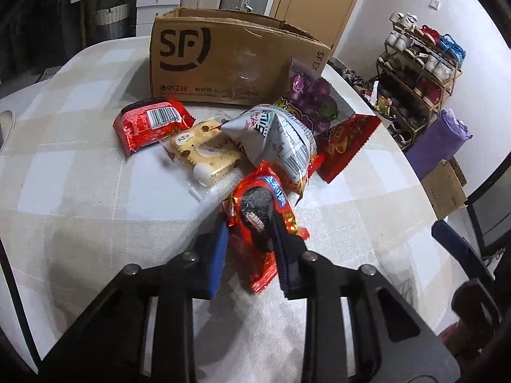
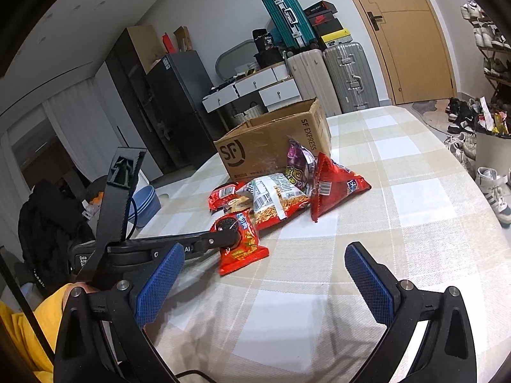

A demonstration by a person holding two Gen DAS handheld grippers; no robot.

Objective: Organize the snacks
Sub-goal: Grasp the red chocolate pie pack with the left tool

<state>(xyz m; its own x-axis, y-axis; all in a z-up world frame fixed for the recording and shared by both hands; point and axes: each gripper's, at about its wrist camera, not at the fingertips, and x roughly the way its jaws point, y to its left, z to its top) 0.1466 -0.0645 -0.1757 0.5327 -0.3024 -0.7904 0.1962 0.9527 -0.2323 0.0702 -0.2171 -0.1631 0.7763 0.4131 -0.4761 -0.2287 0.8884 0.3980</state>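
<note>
My left gripper (image 1: 252,242) has matt black plastic arms and rough blue gridded pads (image 1: 217,261); the red Oreo packet (image 1: 258,220) between them is glossy crinkled foil; the box (image 1: 230,60) is matt brown cardboard, scuffed; the tablecloth (image 2: 383,223) looks like woven checked cloth.

The left wrist camera sits low over the table (image 1: 80,191). It looks along its own fingers, very close to the snack pile (image 1: 242,146), with the cardboard box (image 1: 230,60) behind. The right wrist camera sits farther back and to the right. It looks across the table (image 2: 399,223). Both views share the snack pile (image 2: 274,198) and the cardboard box (image 2: 274,146).
</note>
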